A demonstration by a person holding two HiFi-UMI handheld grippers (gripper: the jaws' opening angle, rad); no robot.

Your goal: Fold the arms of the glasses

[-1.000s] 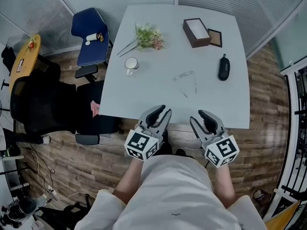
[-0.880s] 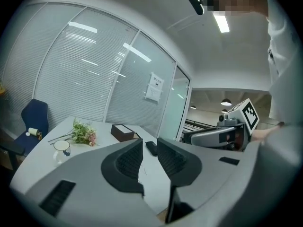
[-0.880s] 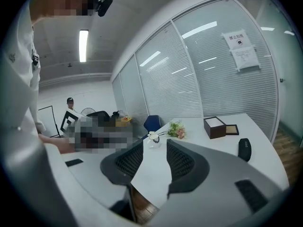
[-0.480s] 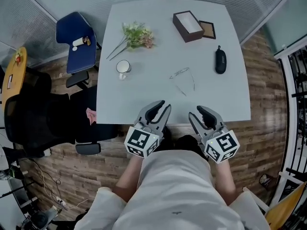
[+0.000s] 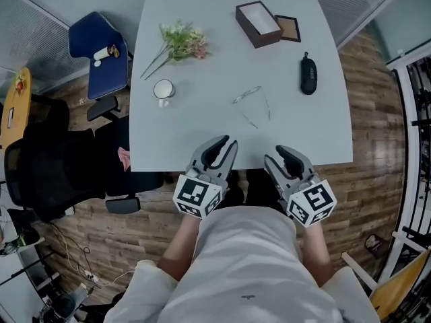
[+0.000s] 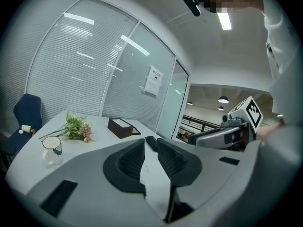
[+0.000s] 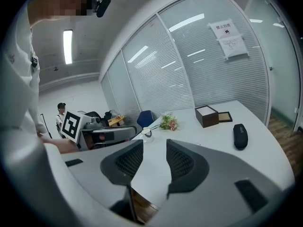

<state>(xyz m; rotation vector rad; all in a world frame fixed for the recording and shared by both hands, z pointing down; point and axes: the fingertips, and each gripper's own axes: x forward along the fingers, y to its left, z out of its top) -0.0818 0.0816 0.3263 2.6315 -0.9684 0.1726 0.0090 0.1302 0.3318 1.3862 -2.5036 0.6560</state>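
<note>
While the tabletop has drifted nearer in the frame this past second, nothing on it has moved.
- Left tool, lower centre: jaws apart, empty.
- Glasses, mid-frame: flat on the tabletop, arms spread.
- Right tool, lower centre-right: jaws apart, empty.

Judgement: an approach only, folding not begun.

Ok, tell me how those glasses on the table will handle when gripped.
The glasses look thin and wiry with both arms spread, so they are probably very light and easily bent if squeezed hard. The arms will likely swing on their hinges rather than stay rigid. Lying flat on the smooth table, they may slide when pushed instead of folding.
</note>
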